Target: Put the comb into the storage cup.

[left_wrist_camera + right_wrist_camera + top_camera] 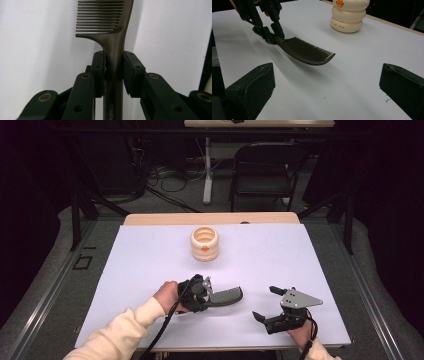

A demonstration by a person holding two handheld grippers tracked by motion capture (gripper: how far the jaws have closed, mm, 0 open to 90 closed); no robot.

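A dark brown comb (pixel 226 296) is held by its handle just above the white table sheet (pixel 150 250), teeth end pointing right. My left gripper (pixel 209 296) is shut on that handle; in the left gripper view the two pads clamp the comb (pixel 110 25) on both sides. From the right gripper view the comb (pixel 308 52) hangs tilted over its shadow, pinched by the left gripper (pixel 270 35). My right gripper (pixel 264 303) rests at the front right, open, with bare sheet between its fingers (pixel 249 87).
A cream ribbed cup (pixel 204 243) with an orange mark stands toward the back middle of the sheet, also in the right gripper view as the cup (pixel 348 15). Beyond the table's wooden far edge are a folding chair (pixel 265 170) and floor cables.
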